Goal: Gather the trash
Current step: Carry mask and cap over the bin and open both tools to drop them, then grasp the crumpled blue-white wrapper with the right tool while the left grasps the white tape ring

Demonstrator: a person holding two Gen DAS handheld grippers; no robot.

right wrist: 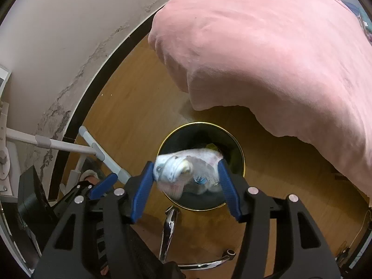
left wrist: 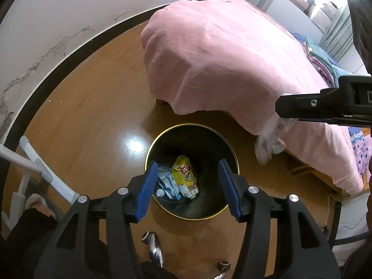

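Blue-padded jaws of the left gripper (left wrist: pixel 187 188) stand spread and empty above a black bin (left wrist: pixel 148 157) holding a yellow carton (left wrist: pixel 184 176). Over that same bin, the right gripper (right wrist: pixel 186 187) is spread too; a blurred white crumpled wrapper (right wrist: pixel 186 168) hangs between its pads, whether touching them I cannot tell.

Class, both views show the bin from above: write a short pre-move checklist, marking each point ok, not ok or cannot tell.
1. Bin upright, mouth clear: ok.
2. Yellow carton inside bin: ok.
3. Left tool open, empty: ok.
4. Right tool open: ok.
5. White crumpled wrapper free of the right tool's pads: cannot tell, blurred.
6. Wrapper over bin mouth: ok.
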